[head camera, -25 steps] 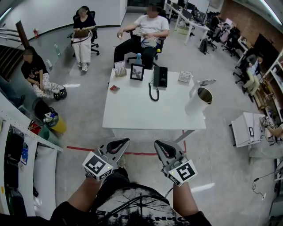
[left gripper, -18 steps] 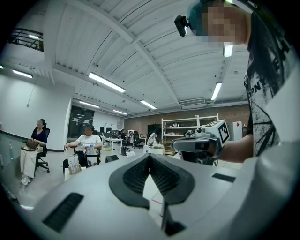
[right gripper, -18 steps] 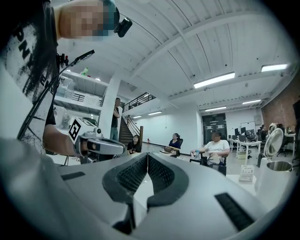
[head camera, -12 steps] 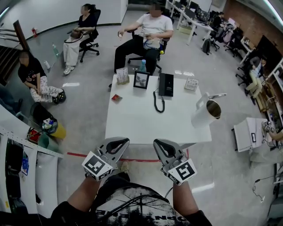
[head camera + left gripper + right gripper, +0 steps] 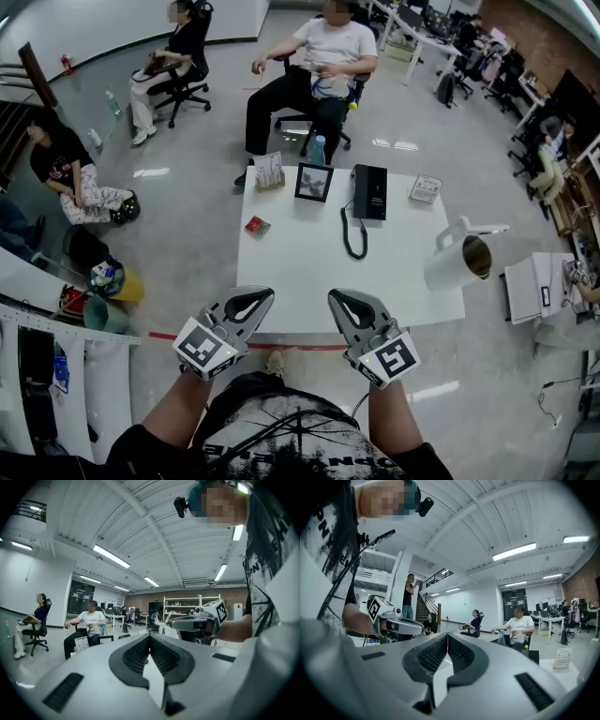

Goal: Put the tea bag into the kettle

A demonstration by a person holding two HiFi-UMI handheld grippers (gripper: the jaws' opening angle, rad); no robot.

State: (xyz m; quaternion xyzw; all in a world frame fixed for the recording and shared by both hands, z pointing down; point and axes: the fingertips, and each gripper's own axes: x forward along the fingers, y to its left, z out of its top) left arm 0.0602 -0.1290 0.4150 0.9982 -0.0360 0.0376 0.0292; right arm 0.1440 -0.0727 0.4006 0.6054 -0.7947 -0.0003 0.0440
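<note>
Head view: white table (image 5: 300, 272) mid-frame, red tea bag (image 5: 257, 225) on its left part, open kettle (image 5: 457, 263) at its right edge, left gripper (image 5: 254, 298) and right gripper (image 5: 339, 300) lower centre, left gripper view: jaws pressed together, empty, right gripper view: jaws pressed together, empty

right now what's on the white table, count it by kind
kettle: 1
tea bag: 1
phone: 1
picture frame: 1
card stand: 1
small box: 1
bottle, far edge: 1
total: 7
</note>
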